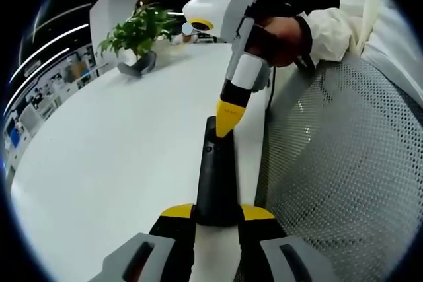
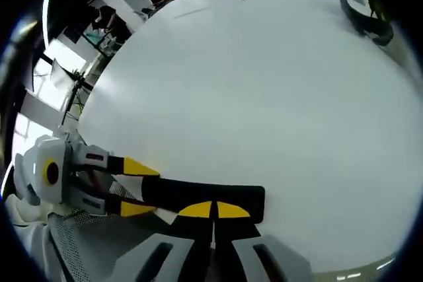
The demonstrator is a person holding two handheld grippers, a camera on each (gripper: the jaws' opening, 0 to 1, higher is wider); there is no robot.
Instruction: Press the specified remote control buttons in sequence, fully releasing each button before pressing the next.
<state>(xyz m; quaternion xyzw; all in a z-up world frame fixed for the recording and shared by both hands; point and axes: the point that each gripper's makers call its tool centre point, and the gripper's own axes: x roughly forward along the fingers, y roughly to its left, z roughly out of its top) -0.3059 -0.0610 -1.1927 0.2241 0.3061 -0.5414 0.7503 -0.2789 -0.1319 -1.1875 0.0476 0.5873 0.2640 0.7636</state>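
We hold the black remote control (image 1: 215, 179) lengthwise on the white table (image 1: 112, 156), close to its near-right edge beside a mesh chair back (image 1: 344, 163). Our left gripper (image 1: 217, 214) pinches the near end of the remote between its yellow tips, steadying it. Our right gripper (image 2: 213, 211) has its tips pressed together, bearing down on the far part of the remote's top face, so we judge a button press is under way; which button in the sequence we cannot tell, nor how many remain. A potted plant (image 1: 140, 37) stands far left. No brand, label or writing is legible anywhere.
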